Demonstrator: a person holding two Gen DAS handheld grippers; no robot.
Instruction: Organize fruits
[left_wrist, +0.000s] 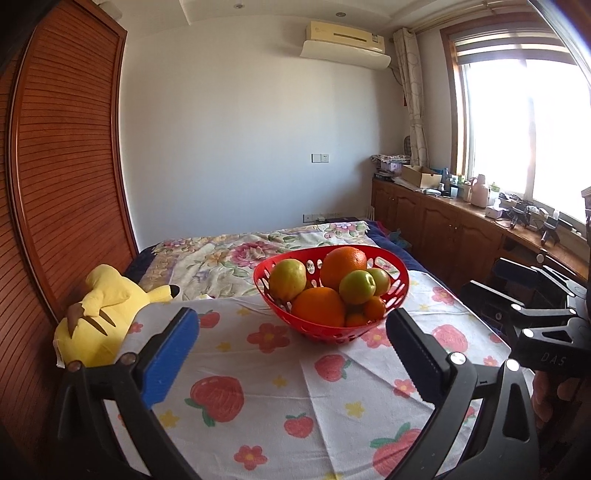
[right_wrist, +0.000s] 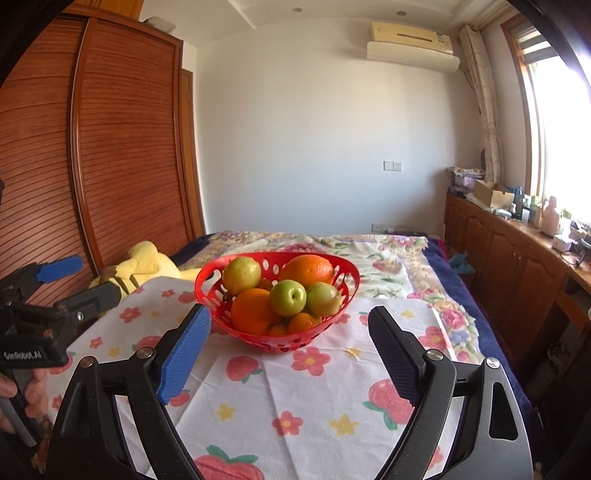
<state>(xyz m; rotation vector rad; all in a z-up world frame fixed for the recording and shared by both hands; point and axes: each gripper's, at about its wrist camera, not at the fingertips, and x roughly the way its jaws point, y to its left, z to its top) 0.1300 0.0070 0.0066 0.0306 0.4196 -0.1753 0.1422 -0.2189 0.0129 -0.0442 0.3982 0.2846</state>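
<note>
A red perforated basket (left_wrist: 400, 286) (right_wrist: 347, 291) stands on a strawberry-print cloth (left_wrist: 258, 391) (right_wrist: 314, 398) on the bed. It holds two big oranges (left_wrist: 343, 262) (right_wrist: 255, 310), green apples (left_wrist: 357, 287) (right_wrist: 288, 297), a yellow-green pear (left_wrist: 287, 279) (right_wrist: 242, 275) and small tangerines (left_wrist: 373, 308) (right_wrist: 302, 322). My left gripper (left_wrist: 291, 328) is open and empty, just in front of the basket. My right gripper (right_wrist: 291, 325) is open and empty, also just short of the basket. In the right wrist view the left gripper (right_wrist: 74, 280) shows at the far left; in the left wrist view the right gripper (left_wrist: 532, 295) shows at the far right.
A yellow plush toy (left_wrist: 99, 317) (right_wrist: 147, 266) lies at the cloth's left edge, against a wooden louvred wardrobe (left_wrist: 62, 177) (right_wrist: 92, 155). A floral bedspread (left_wrist: 236, 254) (right_wrist: 388, 258) stretches behind the basket. Wooden cabinets (left_wrist: 443, 225) (right_wrist: 517, 266) with clutter run along the right under the window.
</note>
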